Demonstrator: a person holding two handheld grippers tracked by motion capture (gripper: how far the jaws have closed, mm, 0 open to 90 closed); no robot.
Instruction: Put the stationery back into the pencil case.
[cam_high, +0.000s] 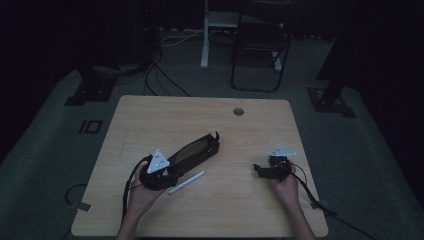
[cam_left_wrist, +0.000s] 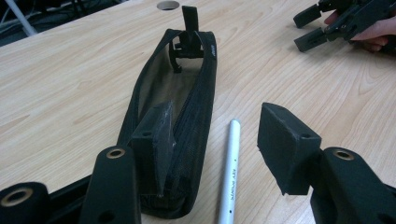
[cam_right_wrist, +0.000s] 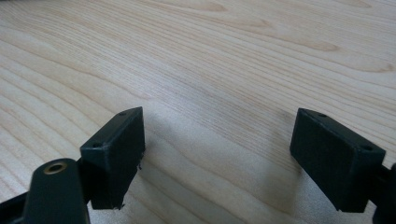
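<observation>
Now left gripper (cam_left_wrist: 212, 151) seen with jaws apart, one jaw inside open pouch (cam_left_wrist: 180, 100), other outside past pen (cam_left_wrist: 229, 172); nothing clamped. Pouch and pen lying mid-table (cam_high: 150, 115), pen just beside pouch. Right gripper (cam_right_wrist: 233, 158) held wide apart over bare wood. Risks judged: pen nudged and rolled off; pouch wall pinched instead of pen; pouch dragged askew.

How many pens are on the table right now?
1. A single white pen lies flat on the wooden table, right beside the open black pencil case near the left gripper. More could be hidden inside the case.
</observation>
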